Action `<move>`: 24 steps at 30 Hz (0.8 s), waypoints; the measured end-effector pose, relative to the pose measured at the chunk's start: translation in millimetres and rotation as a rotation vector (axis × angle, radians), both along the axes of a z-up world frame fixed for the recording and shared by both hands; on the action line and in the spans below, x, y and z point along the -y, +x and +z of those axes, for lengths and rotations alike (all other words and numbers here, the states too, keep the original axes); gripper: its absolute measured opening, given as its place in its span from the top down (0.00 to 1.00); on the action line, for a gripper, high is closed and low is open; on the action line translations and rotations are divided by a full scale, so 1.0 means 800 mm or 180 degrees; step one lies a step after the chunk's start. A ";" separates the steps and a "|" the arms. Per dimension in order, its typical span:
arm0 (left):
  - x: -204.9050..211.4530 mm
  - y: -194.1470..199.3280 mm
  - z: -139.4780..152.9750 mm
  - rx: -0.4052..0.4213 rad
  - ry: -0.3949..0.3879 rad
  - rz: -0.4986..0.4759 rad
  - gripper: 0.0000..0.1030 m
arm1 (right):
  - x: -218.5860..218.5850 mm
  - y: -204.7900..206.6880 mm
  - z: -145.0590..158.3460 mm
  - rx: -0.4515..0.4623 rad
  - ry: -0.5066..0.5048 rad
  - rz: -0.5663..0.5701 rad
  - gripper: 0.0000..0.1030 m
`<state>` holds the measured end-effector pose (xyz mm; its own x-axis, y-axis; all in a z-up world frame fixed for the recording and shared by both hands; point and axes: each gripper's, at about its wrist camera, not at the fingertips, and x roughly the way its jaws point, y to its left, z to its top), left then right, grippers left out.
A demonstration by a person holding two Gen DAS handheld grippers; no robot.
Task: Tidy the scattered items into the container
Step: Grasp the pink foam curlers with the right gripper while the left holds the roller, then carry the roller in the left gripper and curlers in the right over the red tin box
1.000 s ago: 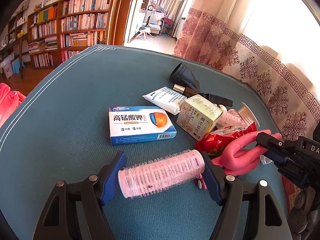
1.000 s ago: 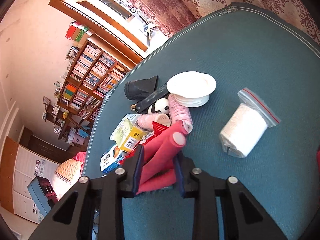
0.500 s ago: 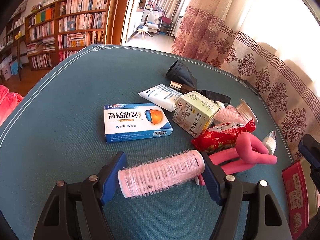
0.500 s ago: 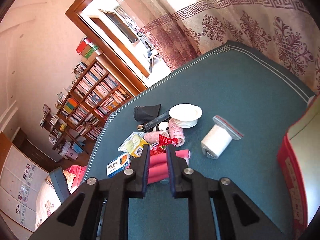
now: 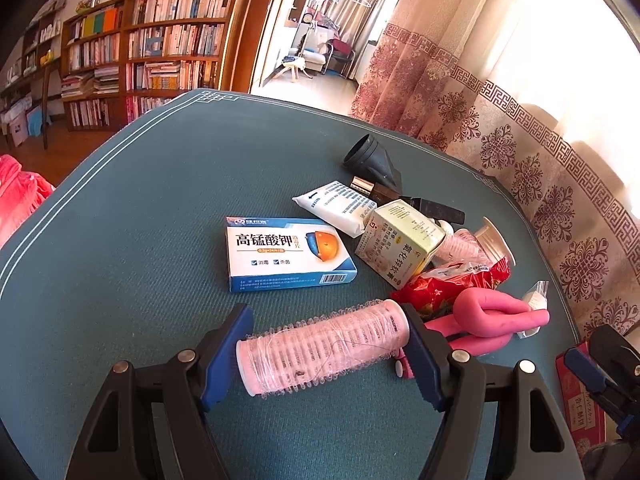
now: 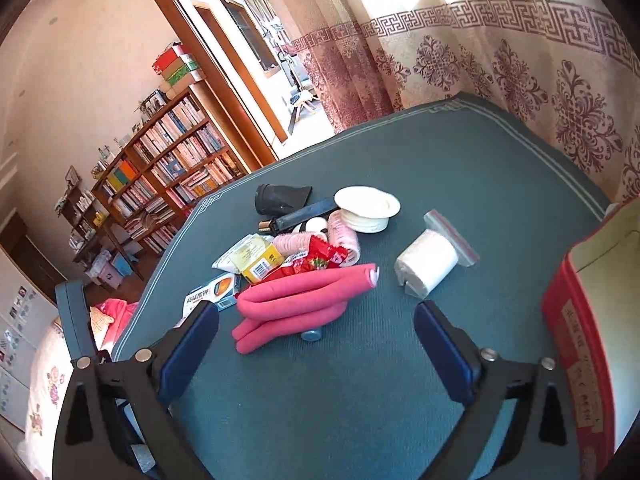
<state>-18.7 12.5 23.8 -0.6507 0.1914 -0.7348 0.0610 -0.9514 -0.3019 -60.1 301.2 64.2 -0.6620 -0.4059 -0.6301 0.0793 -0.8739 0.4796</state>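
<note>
The left tool (image 5: 326, 350) clenches a pink hair roller (image 5: 322, 350) lengthwise above the bench (image 5: 140, 240); the right tool (image 6: 316, 354) is opening, empty, near the pink foam rods (image 6: 296, 300); the red container (image 6: 576, 320) at right is cut off; clutter half-hides the far items.

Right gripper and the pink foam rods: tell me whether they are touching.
Apart. In the right wrist view the right gripper is opening, its jaws wide, and green tablecloth shows between both pads and the pink foam rods.
</note>
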 end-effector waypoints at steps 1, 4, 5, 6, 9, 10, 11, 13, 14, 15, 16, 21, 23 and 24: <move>0.000 0.000 0.000 -0.0002 0.0005 -0.0002 0.27 | -0.004 -0.004 -0.007 0.0072 -0.0113 -0.0031 0.04; 0.000 -0.001 0.000 0.0008 0.0015 -0.0003 0.27 | -0.017 -0.018 -0.029 0.0332 -0.0484 -0.0138 0.10; -0.001 -0.001 0.000 0.0009 0.0016 -0.0004 0.27 | -0.022 -0.024 -0.037 0.0412 -0.0575 -0.0197 0.17; -0.001 -0.001 0.000 0.0007 0.0015 -0.0006 0.27 | -0.027 -0.030 -0.045 0.0489 -0.0655 -0.0253 0.21; -0.003 0.000 0.001 -0.0006 0.0007 -0.0021 0.27 | -0.038 -0.055 -0.070 0.0698 -0.1019 -0.0337 0.36; -0.004 0.000 0.001 -0.0010 0.0002 -0.0026 0.27 | -0.039 -0.063 -0.076 0.0743 -0.1118 -0.0338 0.40; -0.004 0.000 0.001 -0.0007 -0.0003 -0.0032 0.27 | -0.038 -0.071 -0.081 0.0770 -0.1181 -0.0324 0.44; -0.006 -0.001 -0.001 0.0005 -0.0007 -0.0042 0.27 | -0.036 -0.080 -0.086 0.0782 -0.1245 -0.0304 0.58; -0.006 -0.001 -0.001 0.0011 -0.0008 -0.0047 0.27 | -0.036 -0.081 -0.086 0.0755 -0.1262 -0.0290 0.66; -0.007 -0.001 -0.002 0.0013 -0.0010 -0.0052 0.27 | -0.035 -0.079 -0.082 0.0704 -0.1231 -0.0295 0.68; -0.008 -0.001 -0.002 0.0014 -0.0014 -0.0059 0.27 | -0.035 -0.075 -0.076 0.0631 -0.1162 -0.0302 0.72; -0.015 0.001 -0.001 -0.0002 -0.0053 -0.0120 0.27 | -0.042 -0.047 -0.028 0.0170 -0.0823 -0.0359 0.78; -0.016 0.001 -0.002 0.0002 -0.0065 -0.0123 0.27 | -0.047 -0.034 -0.011 0.0038 -0.0769 -0.0381 0.81; -0.015 0.001 -0.003 0.0005 -0.0066 -0.0117 0.27 | -0.050 -0.027 -0.003 -0.0016 -0.0752 -0.0396 0.81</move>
<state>-18.2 24.7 21.7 -0.6422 0.1999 -0.7400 0.0266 -0.9590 -0.2821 -82.0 340.8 61.5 -0.7188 -0.4567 -0.5242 -0.0188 -0.7410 0.6712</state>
